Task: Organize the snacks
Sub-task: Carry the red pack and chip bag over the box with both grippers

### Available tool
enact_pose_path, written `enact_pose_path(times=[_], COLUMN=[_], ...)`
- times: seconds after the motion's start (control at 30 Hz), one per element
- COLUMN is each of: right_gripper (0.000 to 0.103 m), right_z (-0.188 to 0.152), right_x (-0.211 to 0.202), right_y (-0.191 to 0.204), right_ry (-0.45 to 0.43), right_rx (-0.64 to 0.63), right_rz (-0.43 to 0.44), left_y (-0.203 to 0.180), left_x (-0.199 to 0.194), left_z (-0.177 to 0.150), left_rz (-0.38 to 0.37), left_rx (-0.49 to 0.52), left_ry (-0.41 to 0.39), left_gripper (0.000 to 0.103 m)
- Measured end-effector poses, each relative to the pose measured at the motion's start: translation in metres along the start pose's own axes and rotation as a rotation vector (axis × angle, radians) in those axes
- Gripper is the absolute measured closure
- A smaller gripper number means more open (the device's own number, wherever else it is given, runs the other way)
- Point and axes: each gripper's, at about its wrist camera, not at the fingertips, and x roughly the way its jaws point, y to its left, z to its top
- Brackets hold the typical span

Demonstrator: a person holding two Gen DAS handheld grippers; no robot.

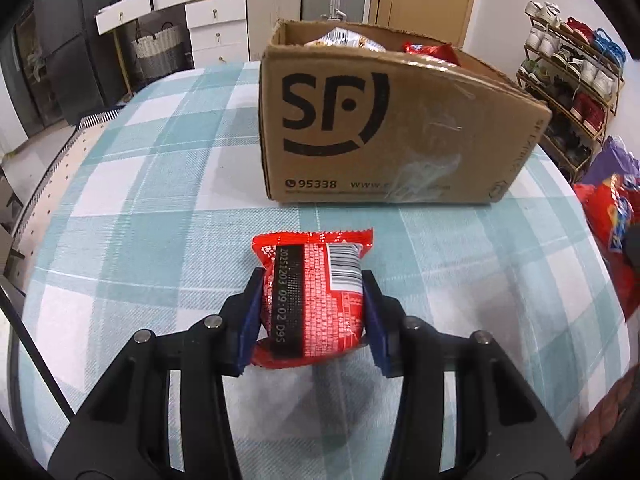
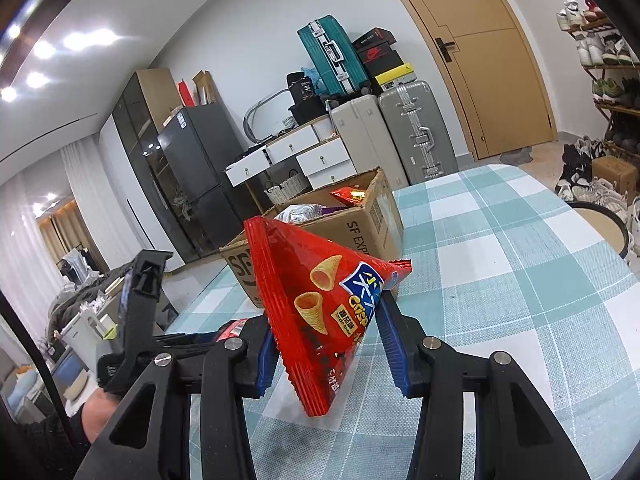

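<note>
Your left gripper has a small red snack packet squeezed between its blue pads, printed back face up, lying on the teal plaid tablecloth just short of the SF cardboard box. Your right gripper is nearly closed on a red cone-snack bag, which it holds tilted above the cloth, with the box behind it. The right wrist view alone looks down into the box, where several snack bags lie; the left one shows only their tops over the rim.
</note>
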Motion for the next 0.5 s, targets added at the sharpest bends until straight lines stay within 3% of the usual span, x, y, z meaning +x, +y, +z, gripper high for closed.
enact_pose_path(times=[0.33,0.43,0.5], right_gripper=[0.057,0.057,0.057], right_z=[-0.002,-0.003,-0.006], right_x=[-0.002,0.0,0.001], right_y=[-0.002,0.007,0.011], right_ry=[-0.008,0.023,0.065], right_rx=[-0.002,-0.048,-0.041], right_rz=[0.021,0.03,0.086], left_y=[-0.005,-0.008,-0.011], left_x=[-0.062,-0.083,-0.097], left_z=[-0.011,-0.011,-0.012], left_rz=[-0.029,-0.054,-0.077], left_rx=[0.006,0.002,-0.001], left_ry=[-0.09,-0.118,-0.141], left_gripper=[0.061,0.061,0.061])
